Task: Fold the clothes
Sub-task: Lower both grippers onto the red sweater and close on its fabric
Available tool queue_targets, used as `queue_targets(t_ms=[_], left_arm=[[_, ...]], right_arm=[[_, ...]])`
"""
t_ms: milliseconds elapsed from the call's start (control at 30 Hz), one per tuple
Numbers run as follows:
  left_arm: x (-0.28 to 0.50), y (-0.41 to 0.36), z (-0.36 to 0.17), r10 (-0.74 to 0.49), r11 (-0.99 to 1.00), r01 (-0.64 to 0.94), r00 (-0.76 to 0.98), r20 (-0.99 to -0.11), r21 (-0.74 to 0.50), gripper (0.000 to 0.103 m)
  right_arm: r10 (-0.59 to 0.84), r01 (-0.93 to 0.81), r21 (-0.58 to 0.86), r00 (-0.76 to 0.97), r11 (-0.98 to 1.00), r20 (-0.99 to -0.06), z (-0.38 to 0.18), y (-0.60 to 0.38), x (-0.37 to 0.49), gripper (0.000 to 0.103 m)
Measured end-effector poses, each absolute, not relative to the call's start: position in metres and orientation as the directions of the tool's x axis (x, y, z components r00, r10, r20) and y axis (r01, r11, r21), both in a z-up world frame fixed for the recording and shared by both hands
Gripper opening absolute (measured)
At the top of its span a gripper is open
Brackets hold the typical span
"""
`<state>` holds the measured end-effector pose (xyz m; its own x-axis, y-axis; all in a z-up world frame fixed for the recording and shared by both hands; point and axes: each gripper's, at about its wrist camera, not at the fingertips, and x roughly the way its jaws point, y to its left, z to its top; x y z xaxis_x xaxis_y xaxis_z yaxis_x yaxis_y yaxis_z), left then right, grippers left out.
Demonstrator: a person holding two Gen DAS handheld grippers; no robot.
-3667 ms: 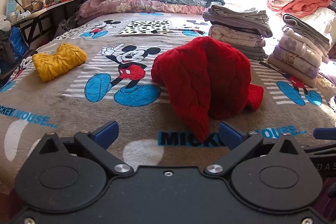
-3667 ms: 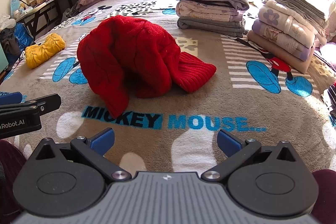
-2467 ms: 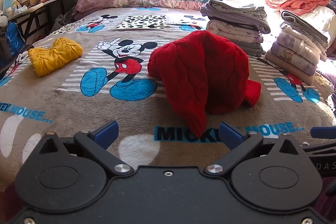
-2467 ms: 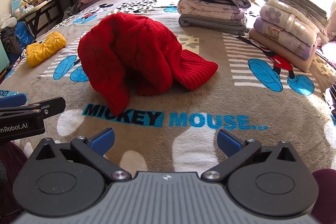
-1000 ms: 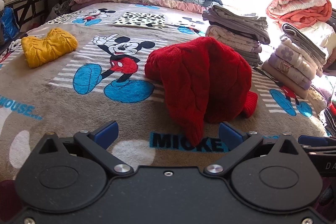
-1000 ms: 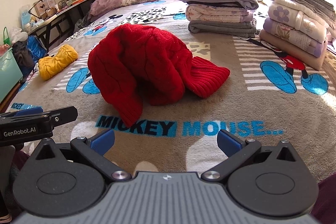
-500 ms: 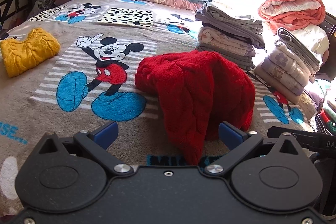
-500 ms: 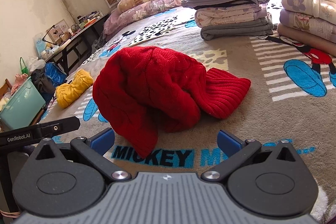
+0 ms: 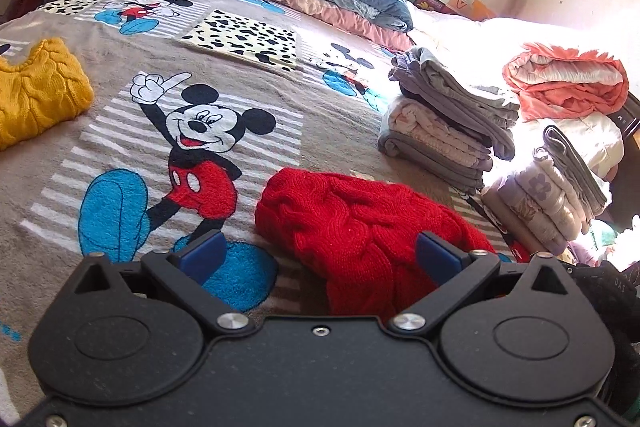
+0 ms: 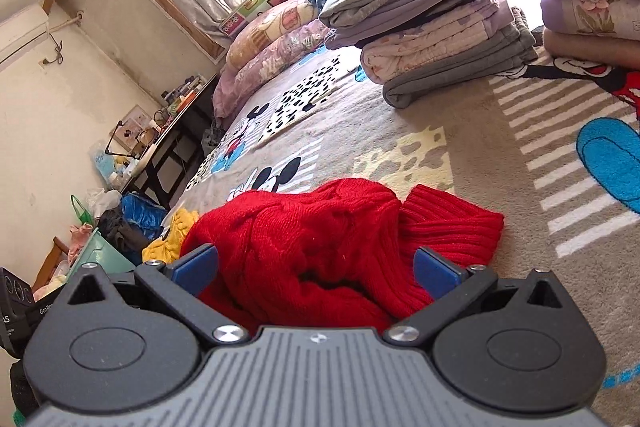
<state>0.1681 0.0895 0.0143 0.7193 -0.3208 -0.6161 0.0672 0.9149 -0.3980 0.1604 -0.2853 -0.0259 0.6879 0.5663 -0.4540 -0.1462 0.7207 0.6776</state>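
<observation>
Both grippers, left gripper (image 9: 318, 257) and right gripper (image 10: 316, 265), have jaws spread wide and empty, with the crumpled red knit sweater (image 10: 332, 243) on the bed between and just ahead of them. Closing now risks pinching several bunched layers together, so the sweater would lift as a lump.

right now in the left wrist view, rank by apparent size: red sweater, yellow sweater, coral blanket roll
1. red sweater, though it is nearest the camera and partly hidden by the fingers.
2 and 3. coral blanket roll and yellow sweater look alike; the yellow one is cut off by the frame edge.
</observation>
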Motion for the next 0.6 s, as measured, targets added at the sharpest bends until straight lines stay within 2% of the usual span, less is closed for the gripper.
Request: queue_targets(t_ms=[267, 333, 467, 600], left_arm=[[0.226, 0.097, -0.002, -0.399, 0.886, 0.093, 0.653, -0.644, -0.454, 0.096], [0.24, 0.098, -0.008, -0.411, 0.883, 0.097, 0.637, -0.653, -0.46, 0.095], [0.266, 0.104, -0.026, -0.442, 0.863, 0.081, 0.601, -0.666, -0.499, 0.082], [0.292, 0.109, -0.042, -0.487, 0.831, 0.063, 0.564, -0.667, -0.553, 0.081]], right_arm=[[0.61, -0.116, 0.742, 0.659, 0.66, -0.44, -0.054, -0.293, 0.218, 0.102], [0.625, -0.106, 0.76, 0.646, 0.641, -0.438, -0.064, -0.294, 0.233, 0.097], [0.657, -0.1, 0.785, 0.618, 0.611, -0.433, -0.082, -0.293, 0.257, 0.087], [0.677, -0.101, 0.792, 0.591, 0.602, -0.439, -0.096, -0.288, 0.274, 0.083]])
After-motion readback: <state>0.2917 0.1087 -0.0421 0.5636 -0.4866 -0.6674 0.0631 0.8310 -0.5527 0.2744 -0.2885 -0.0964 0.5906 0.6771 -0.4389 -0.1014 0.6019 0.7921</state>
